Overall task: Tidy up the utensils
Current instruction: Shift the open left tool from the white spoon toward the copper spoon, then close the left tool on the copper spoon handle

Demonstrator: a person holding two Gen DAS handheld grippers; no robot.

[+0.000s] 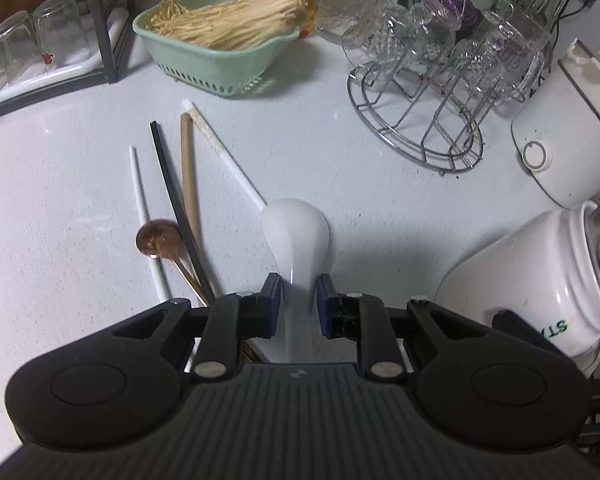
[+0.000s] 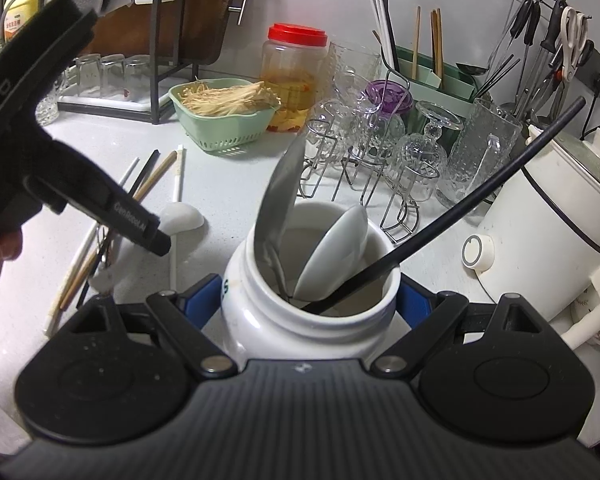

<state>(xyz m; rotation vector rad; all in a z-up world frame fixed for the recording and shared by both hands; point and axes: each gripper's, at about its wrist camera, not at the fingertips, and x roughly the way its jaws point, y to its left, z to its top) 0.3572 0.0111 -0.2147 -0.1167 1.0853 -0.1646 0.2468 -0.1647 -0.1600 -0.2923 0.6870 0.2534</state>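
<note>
A white speckled kitchen counter (image 1: 60,184) against a tiled wall. The left gripper (image 1: 298,284) is clenched on a white ladle (image 1: 296,232), just beside loose chopsticks (image 1: 188,168). The right gripper (image 2: 312,296) grasps a white jar (image 2: 300,320) holding utensils, near a glass rack (image 2: 396,168).

White ladle (image 1: 296,236): handle runs between the left gripper (image 1: 298,292) pads, blurred there, lower end hidden under the gripper body. Copper spoon (image 1: 158,239) handle end also hidden behind the gripper. White jar (image 2: 300,312): base hidden behind the right gripper (image 2: 312,300), pad contact on its sides not clear. Jar lettering mostly covered in both views, unreadable. Bottoms of the steel spoon (image 2: 280,200), white spoon (image 2: 336,248) and black stick (image 2: 460,208) hidden inside the jar. Electric pot (image 1: 572,128) cut off by the right edge. Glasses on the rack (image 1: 32,40) cut by the left edge.
</note>
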